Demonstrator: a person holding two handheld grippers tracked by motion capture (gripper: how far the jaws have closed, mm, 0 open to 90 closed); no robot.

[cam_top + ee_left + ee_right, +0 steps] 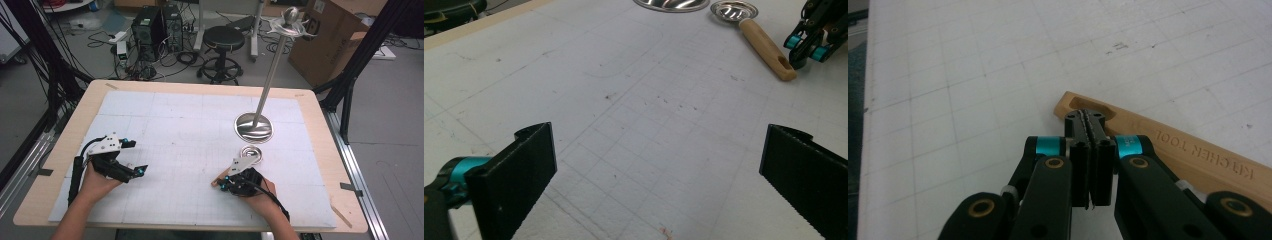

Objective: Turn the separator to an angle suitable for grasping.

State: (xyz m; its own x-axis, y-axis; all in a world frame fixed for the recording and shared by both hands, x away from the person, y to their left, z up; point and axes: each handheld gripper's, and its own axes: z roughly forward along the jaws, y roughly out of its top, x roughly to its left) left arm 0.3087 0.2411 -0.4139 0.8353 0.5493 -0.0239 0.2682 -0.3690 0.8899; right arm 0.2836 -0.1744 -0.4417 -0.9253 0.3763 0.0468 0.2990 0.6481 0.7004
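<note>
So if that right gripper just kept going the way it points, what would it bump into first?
Probably the wooden handle of the metal strainer: the shut right gripper has its tips right at the handle's slotted end, though whether they already touch is unclear.

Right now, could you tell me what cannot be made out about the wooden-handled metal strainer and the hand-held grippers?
- High view: wooden-handled metal strainer, handle hidden beneath the right hand-held gripper.
- Right gripper view: the strainer's bowl is cut off by the edge; whether the shut jaws touch the handle is unclear.
- Left gripper view: tall steel stand, cut off by the top edge.
</note>
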